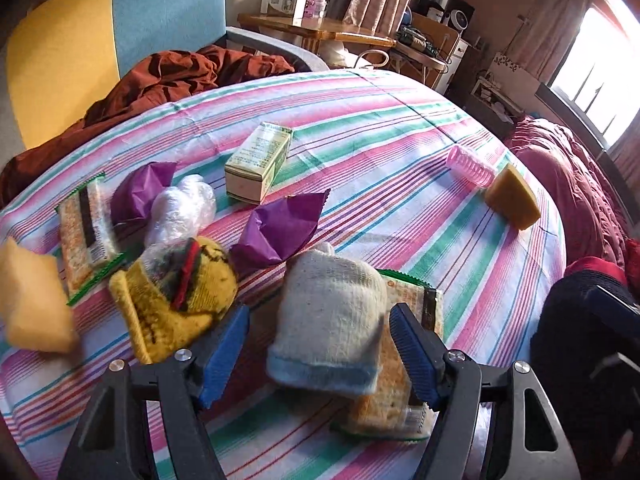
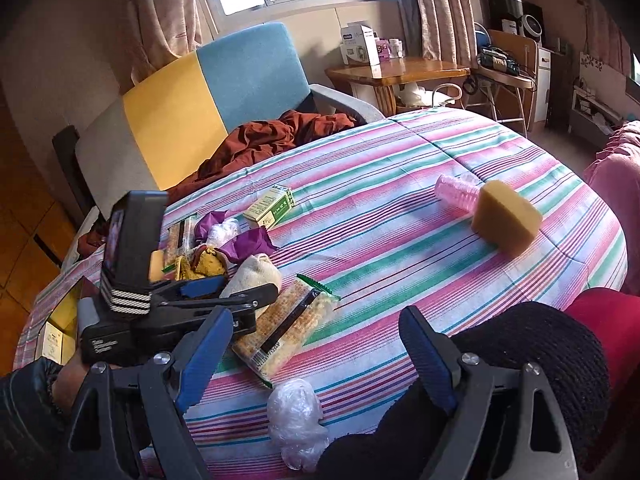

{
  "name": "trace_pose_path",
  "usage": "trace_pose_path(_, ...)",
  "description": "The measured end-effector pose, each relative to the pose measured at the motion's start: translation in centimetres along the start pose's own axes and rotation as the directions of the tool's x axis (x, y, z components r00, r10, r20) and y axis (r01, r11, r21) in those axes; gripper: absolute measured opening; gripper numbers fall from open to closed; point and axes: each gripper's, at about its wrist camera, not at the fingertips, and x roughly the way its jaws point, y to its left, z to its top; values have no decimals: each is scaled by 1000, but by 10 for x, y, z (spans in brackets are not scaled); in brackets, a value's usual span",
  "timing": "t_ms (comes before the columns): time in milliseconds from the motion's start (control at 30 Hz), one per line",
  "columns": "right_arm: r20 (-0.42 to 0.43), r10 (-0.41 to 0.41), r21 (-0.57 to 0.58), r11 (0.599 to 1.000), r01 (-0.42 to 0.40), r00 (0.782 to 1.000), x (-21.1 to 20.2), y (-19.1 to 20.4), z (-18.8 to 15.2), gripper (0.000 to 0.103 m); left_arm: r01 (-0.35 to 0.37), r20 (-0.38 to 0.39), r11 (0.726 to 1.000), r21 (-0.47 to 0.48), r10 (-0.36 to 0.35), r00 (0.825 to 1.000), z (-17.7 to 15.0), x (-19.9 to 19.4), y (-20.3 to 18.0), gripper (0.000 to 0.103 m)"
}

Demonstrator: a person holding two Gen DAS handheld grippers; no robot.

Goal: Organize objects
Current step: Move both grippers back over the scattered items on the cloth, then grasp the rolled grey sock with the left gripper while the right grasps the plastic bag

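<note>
Nearest the lens in the left wrist view is the left gripper (image 1: 320,354), its blue pads spread wide with the white sock (image 1: 326,320) lying between them, low in the centre of the frame. Neither pad appears to press the sock yet, so this looks like the approach to a grasp. The sock rests partly on a cracker packet (image 1: 400,360), which shows at its right edge and beneath it.

Just left of the sock sits the yellow knitted sock (image 1: 176,300), close to the left pad. Above these, mid-frame, lie two purple wrappers (image 1: 284,228), a crumpled clear plastic bag (image 1: 180,208) and a second cracker packet (image 1: 86,232). Higher still stands a green and white box (image 1: 260,160). Toward the right edge are a pink ribbed cup (image 1: 470,166) and a sponge (image 1: 512,196), well apart from the cluster. All lie on the striped bedsheet (image 1: 380,120).

In the right wrist view the right gripper (image 2: 316,360) is likewise spread and holds nothing, hovering low in the frame over the sheet.

To grasp well, I would centre the pads on the sock's bulk and close on cloth alone, keeping clear of the packet underneath and the yellow sock beside it.
</note>
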Motion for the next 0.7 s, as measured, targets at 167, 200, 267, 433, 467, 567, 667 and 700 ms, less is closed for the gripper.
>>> trace_pose_path(167,-1,-8,5,1000,8,1000,1,1,0,86,47,3,999,-13,-47,999,-4,8,-1,53)
trace_pose_path(200,-4,-11,5,1000,11,1000,1,1,0,85,45,8,999,-12,-45,999,-9,4,-1,53)
trace_pose_path(267,-3,-16,9,1000,16,1000,1,1,0,85,57,14,998,-15,-57,998,-21,-4,1,53)
trace_pose_path(433,-8,-31,10,999,31,999,1,2,0,84,21,40,997,-68,-18,999,-66,-39,21,53)
trace_pose_path(467,-9,-35,10,999,35,999,1,2,0,84,4,47,998,-68,0,999,-76,-46,24,53)
trace_pose_path(567,-11,-47,13,999,47,999,1,2,-1,83,-45,77,997,-67,50,996,-109,-69,35,54)
trace_pose_path(667,-11,-71,17,997,71,997,1,2,-1,79,-65,99,992,-104,75,992,-138,-85,48,53)
trace_pose_path(700,-12,-80,18,997,80,997,1,2,-1,79,-62,120,992,-110,75,990,-144,-88,52,53)
